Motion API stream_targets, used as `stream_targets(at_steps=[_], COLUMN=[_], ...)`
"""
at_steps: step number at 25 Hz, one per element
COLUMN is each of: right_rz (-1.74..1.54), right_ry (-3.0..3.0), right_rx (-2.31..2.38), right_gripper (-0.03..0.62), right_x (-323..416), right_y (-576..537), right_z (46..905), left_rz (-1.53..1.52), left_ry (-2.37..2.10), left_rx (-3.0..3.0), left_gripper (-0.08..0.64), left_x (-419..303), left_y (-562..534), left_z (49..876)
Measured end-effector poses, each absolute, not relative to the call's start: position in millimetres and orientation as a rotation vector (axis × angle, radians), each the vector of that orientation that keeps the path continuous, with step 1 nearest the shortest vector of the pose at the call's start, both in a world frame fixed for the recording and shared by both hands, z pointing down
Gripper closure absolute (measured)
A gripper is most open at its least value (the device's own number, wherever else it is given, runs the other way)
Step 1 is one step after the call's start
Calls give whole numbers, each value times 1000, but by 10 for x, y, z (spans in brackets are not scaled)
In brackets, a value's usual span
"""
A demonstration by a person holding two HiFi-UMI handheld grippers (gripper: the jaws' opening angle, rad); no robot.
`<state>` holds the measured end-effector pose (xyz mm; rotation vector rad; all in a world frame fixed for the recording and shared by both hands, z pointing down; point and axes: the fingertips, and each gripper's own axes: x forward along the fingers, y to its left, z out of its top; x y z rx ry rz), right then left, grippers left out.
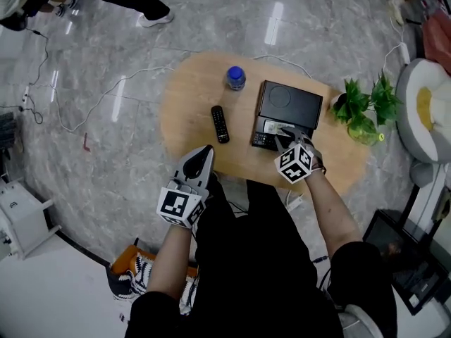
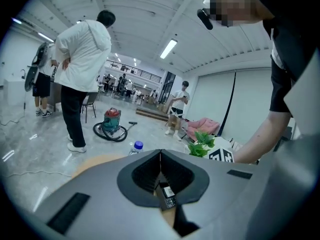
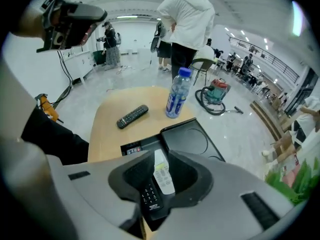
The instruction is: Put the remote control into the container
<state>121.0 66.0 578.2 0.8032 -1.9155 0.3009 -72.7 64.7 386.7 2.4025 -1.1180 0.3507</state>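
My right gripper [image 3: 160,155] has its jaws pinched on the slim white plastic remote control [image 3: 161,176], just above the black box container [image 3: 192,136] ahead. It looks light, stiff and slick, so I'd hold its long edges. Further off to the left, a black remote [image 3: 132,116] lies on the wooden bench [image 3: 107,134]. My left gripper [image 2: 160,154] is closed and empty.

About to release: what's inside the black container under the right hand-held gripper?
The container holds a black remote in its open tray, partly under the white remote gripped by the right hand-held gripper. The gripper covers the rest; the lid hides the other section.
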Motion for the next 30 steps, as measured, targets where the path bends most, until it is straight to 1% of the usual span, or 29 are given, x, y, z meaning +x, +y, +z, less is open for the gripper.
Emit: stream_targets(at_steps=[4, 7, 17, 22, 30], right_rz=[329, 367, 443, 428, 413], right_ry=[-1996, -2044, -2113, -2126, -2139], right_rx=[986, 1156, 1624, 1759, 1734], right_gripper=[545, 566, 577, 577, 577], right_x=[1239, 1297, 1552, 1518, 1301], right_y=[617, 562, 571, 637, 599], right_z=[5130, 4637, 3426, 3076, 3034], left_rz=[329, 313, 276, 242, 176], left_ry=[-1134, -1127, -1003, -973, -977], left_rx=[2451, 2507, 2705, 2724, 2717], left_gripper=[552, 552, 552, 554, 552], left_x=[-808, -850, -814, -923, -1002], left_y=[544, 455, 282, 244, 159], left_z=[3559, 3312, 2638, 2466, 2405])
